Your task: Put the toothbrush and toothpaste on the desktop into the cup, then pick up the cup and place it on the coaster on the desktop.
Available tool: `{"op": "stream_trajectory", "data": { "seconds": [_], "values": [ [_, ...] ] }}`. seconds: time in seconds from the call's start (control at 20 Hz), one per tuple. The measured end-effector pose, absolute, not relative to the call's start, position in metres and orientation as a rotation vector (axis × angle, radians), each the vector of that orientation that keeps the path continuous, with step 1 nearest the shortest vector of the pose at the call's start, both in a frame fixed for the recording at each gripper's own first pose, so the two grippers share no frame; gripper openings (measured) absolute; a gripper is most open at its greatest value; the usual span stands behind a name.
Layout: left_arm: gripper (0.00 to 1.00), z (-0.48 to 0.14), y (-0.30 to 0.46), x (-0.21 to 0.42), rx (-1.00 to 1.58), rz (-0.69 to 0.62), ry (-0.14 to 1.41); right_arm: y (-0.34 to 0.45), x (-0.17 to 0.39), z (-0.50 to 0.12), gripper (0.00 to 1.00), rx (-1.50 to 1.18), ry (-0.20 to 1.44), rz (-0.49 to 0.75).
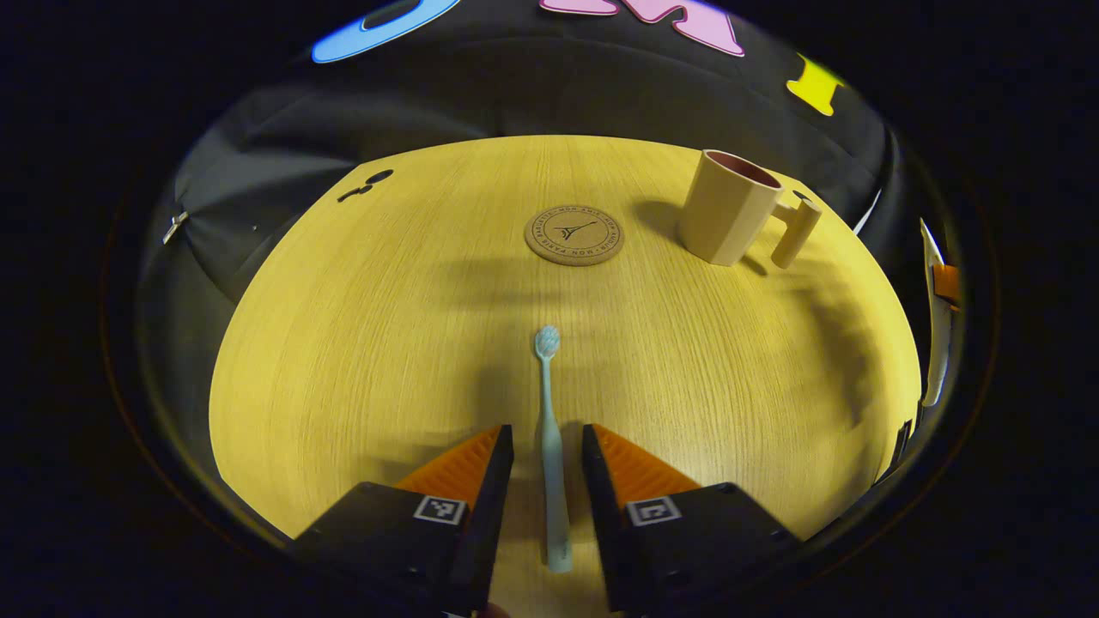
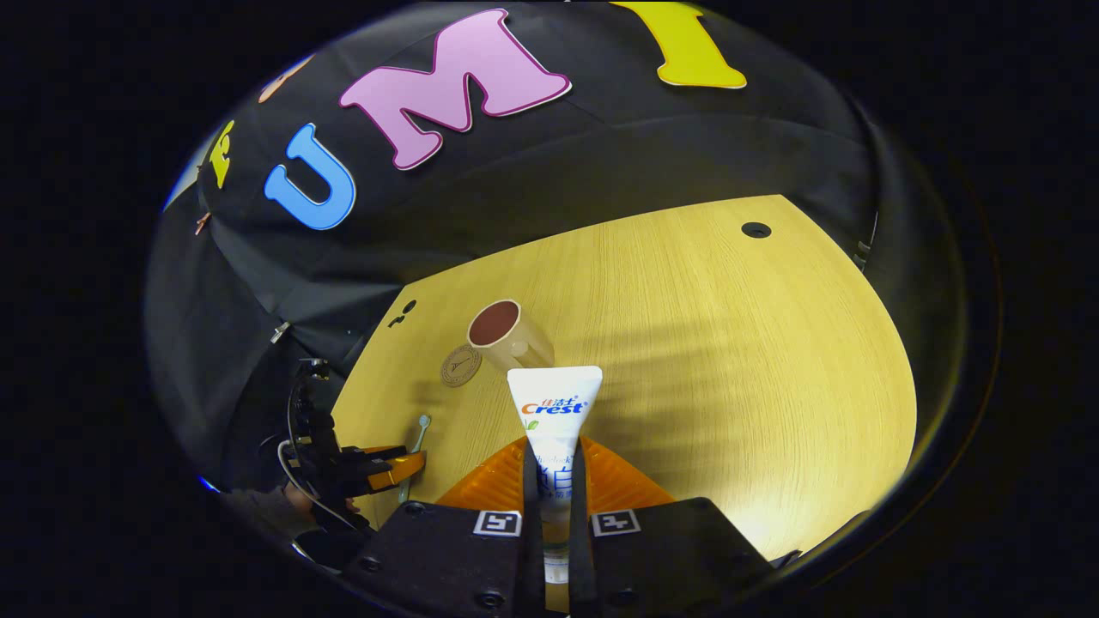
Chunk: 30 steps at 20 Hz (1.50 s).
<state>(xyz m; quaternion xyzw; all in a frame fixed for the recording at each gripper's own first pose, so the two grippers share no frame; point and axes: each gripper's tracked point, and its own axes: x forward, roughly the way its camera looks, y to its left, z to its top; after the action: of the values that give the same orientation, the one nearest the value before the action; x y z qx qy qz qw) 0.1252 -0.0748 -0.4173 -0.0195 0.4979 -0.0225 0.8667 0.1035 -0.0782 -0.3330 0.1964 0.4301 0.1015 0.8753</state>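
A pale blue toothbrush (image 1: 546, 378) lies flat on the wooden desktop (image 1: 361, 343), bristles pointing away from me. My left gripper (image 1: 548, 433) is open and low over the desk, one finger on each side of the handle with a small gap to each. A round cork coaster (image 1: 573, 234) sits beyond the brush. To its right stands a beige cup (image 1: 730, 215) with a side handle. My right gripper (image 2: 554, 451) is shut on a white toothpaste tube (image 2: 554, 395), held above the desk with its flat end forward. Beyond the tube are the cup (image 2: 496, 330), coaster (image 2: 460, 365), toothbrush (image 2: 418, 429) and left gripper (image 2: 391, 463).
The desk has cable holes near its far corners (image 1: 378, 177) (image 2: 755, 229). Black cloth walls close in behind and beside the desk. A white and orange object (image 1: 938, 326) stands off the desk's right edge. A hand (image 2: 292, 498) holds the left gripper.
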Motion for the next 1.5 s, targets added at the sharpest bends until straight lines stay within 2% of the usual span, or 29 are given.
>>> {"op": "stream_trajectory", "data": {
  "seconds": [0.05, 0.1, 0.15, 0.35, 0.55, 0.9, 1.2, 1.4, 1.45, 1.5],
  "values": [
    [0.36, -0.418, -0.074, 0.125, -0.036, -0.046, 1.044, -0.078, 0.103, -0.333, 0.15, 0.411, 0.895, 0.211],
    [0.29, -0.417, -0.073, 0.126, -0.035, -0.041, 1.038, -0.078, 0.103, -0.332, 0.15, 0.412, 0.893, 0.212],
    [0.15, -0.419, -0.075, 0.126, -0.046, -0.043, 1.04, -0.077, 0.103, -0.333, 0.15, 0.413, 0.893, 0.211],
    [0.07, -0.414, -0.073, 0.127, -0.092, -0.057, 1.024, -0.075, 0.102, -0.33, 0.15, 0.417, 0.88, 0.218],
    [0.07, -0.389, -0.074, 0.13, -0.113, -0.067, 0.933, -0.07, 0.106, -0.321, 0.15, 0.438, 0.848, 0.227],
    [0.06, -0.299, -0.078, 0.141, -0.251, -0.051, 0.69, -0.052, 0.143, -0.271, 0.15, 0.442, 0.69, 0.295],
    [0.06, -0.237, -0.08, 0.127, -0.257, -0.036, 0.546, -0.025, 0.224, -0.237, 0.15, 0.432, 0.548, 0.338],
    [0.06, -0.217, -0.08, 0.114, -0.259, 0.007, 0.491, -0.002, 0.284, -0.23, 0.14, 0.415, 0.459, 0.361],
    [0.02, -0.213, -0.082, 0.111, -0.27, 0.014, 0.48, 0.006, 0.297, -0.233, 0.14, 0.404, 0.444, 0.366],
    [0.06, -0.212, -0.085, 0.107, -0.283, 0.021, 0.473, 0.014, 0.309, -0.238, 0.14, 0.399, 0.435, 0.37]
  ]
}}
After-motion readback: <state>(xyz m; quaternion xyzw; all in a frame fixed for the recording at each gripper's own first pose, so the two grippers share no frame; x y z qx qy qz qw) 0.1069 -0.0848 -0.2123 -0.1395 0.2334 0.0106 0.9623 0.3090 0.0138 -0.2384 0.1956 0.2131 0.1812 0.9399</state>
